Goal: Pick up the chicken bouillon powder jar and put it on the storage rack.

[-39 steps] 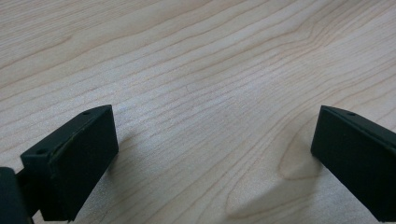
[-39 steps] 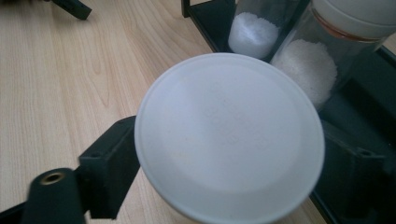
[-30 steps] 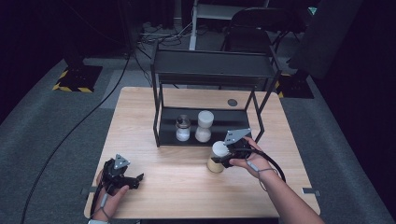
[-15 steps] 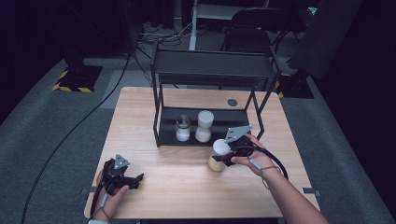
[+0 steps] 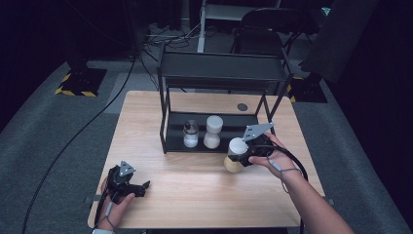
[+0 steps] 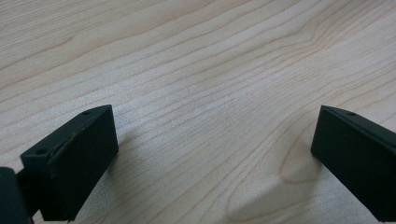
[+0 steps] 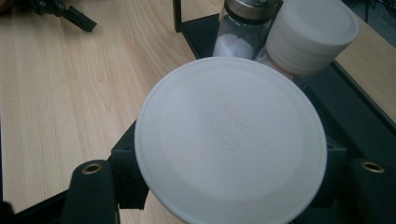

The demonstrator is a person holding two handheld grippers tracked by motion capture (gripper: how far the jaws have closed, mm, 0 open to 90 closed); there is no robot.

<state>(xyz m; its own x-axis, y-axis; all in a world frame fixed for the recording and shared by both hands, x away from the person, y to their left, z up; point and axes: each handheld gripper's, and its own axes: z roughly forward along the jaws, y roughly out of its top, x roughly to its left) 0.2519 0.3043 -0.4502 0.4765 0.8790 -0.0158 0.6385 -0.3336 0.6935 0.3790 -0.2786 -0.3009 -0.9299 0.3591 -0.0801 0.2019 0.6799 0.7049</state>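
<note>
Gripping white-lidded jar (image 5: 235, 154) | right gripper (image 5: 248, 155) | left gripper (image 5: 139, 187) agape | rack (image 5: 165, 127) close ahead

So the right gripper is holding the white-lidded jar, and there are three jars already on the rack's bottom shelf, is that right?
Not quite: the high view shows two jars on the bottom shelf, a clear shaker and a white-capped jar. The right gripper does hold the white-lidded jar.
</note>
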